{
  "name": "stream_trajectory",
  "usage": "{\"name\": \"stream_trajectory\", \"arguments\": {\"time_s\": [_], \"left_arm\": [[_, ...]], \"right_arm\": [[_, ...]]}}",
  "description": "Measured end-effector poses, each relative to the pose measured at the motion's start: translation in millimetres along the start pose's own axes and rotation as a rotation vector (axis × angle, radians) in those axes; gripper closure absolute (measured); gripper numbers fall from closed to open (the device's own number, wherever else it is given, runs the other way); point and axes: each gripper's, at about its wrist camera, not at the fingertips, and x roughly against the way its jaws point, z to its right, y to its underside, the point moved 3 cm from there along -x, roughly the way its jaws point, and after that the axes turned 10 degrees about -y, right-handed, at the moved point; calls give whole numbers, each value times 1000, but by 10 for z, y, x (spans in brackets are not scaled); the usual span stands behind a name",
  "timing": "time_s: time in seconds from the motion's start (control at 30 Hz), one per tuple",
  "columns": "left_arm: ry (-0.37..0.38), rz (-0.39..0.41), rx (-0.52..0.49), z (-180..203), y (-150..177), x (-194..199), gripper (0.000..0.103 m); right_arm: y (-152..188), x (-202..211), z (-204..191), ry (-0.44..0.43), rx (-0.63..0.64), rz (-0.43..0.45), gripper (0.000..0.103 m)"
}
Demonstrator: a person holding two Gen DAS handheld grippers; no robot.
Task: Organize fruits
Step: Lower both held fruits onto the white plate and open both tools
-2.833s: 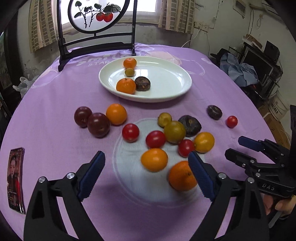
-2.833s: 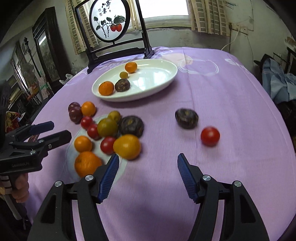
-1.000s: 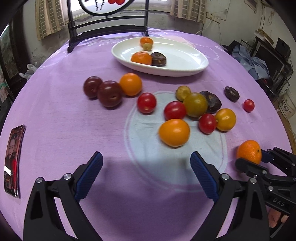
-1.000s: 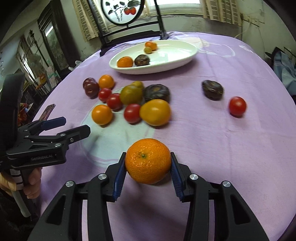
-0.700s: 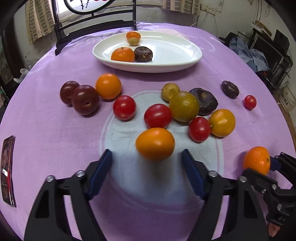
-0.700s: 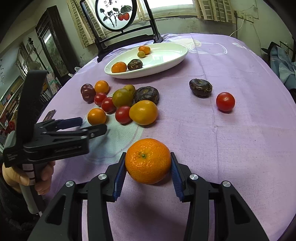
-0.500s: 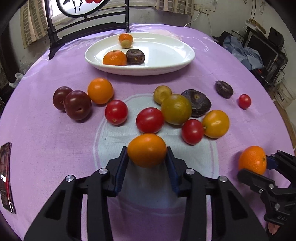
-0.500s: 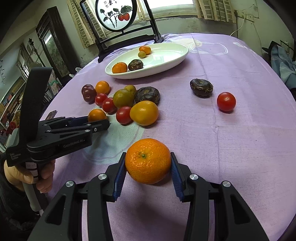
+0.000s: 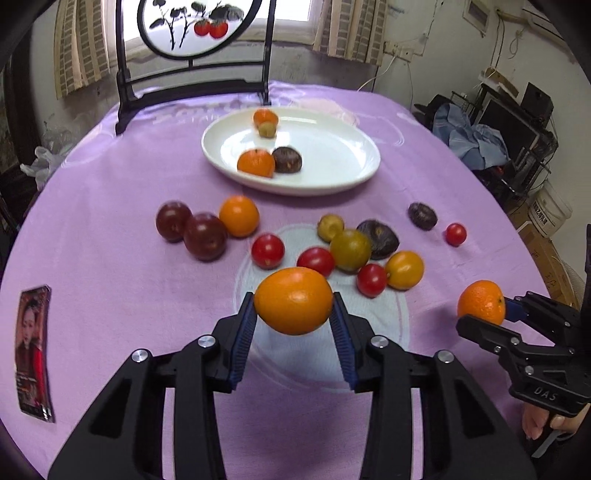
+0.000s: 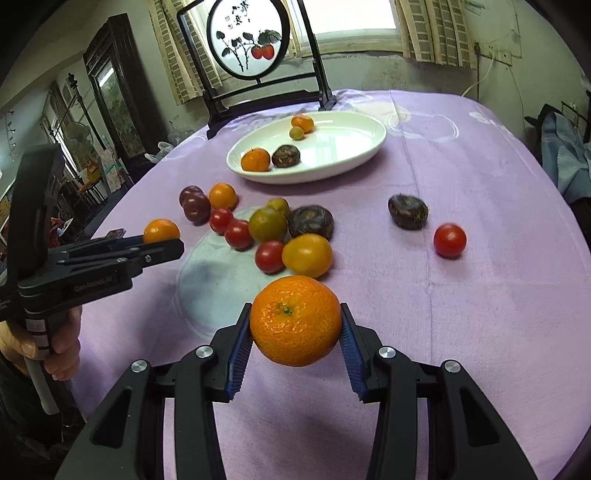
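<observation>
My left gripper (image 9: pixel 293 317) is shut on a smooth orange fruit (image 9: pixel 293 301), held a little above the purple cloth. My right gripper (image 10: pixel 295 332) is shut on a dimpled mandarin (image 10: pixel 295 320), also lifted off the table. The mandarin (image 9: pixel 481 302) and the right gripper show at the right edge of the left wrist view. Farther back sits a white oval plate (image 9: pixel 332 147) with two small oranges, a greenish fruit and a dark fruit in it. Between me and the plate lie several loose red, yellow, green and dark fruits (image 9: pixel 351 249).
A black stand with a round painted panel (image 9: pixel 192 29) rises behind the plate. A printed card (image 9: pixel 33 350) lies on the cloth at the left. A lone dark fruit (image 10: pixel 408 211) and a red tomato (image 10: pixel 449 240) sit apart on the right. A hand (image 10: pixel 55 350) grips the left tool.
My left gripper moved up to the smooth orange fruit, shut on it and lifted it. The right gripper kept hold of the mandarin and rose off the cloth.
</observation>
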Motion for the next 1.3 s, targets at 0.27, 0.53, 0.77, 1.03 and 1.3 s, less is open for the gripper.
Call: {"name": "stream_trajectory", "arguments": {"time_s": [0.27,0.53,0.77,1.03,1.3], "left_arm": [[-55,101,-20,-96,-623,89,63],[-119,95,4,-139,-1372,-491,63],[-138,-31,42,-209,-1707,-1332,63],[-173,-104,47,-206,-1706,-1731,49],[-260,41,-23,-113,-1565,-1121,20]], "right_arm": [[-608,67,-158,25,101,87,58],[-1307,-431,24,64,103,94,58],[-1524,-1106,289,113,78,-13,58],[-1543,-1454,482,114,35,-86,56],[-1429,-1058,491,99,11,-15,44]]}}
